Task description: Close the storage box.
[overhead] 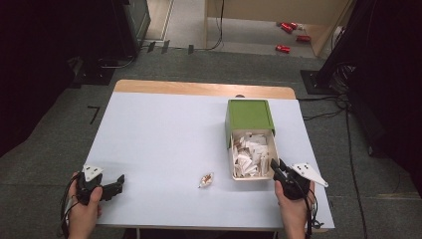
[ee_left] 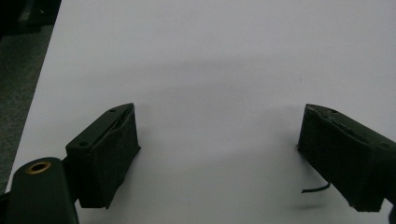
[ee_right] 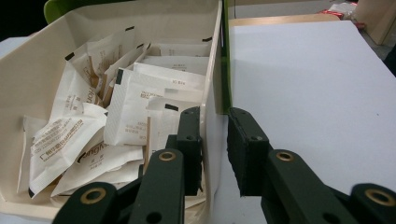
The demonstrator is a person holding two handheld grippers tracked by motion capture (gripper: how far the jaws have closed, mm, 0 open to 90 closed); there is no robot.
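Astride the drawer point(ee_right: 212, 93) wall, the right tool point(ee_right: 215, 140).

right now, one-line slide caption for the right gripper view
Right gripper straddling the side wall of a cream tray full of white sachets, one jaw inside, one outside.

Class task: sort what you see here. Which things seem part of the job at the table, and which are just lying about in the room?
Likely part of the job:
green box
its pulled-out drawer of white sachets
small wrapped item on the table
right gripper, jaws astride the drawer's wall
left gripper, open

Just lying about:
red items on the floor
cables
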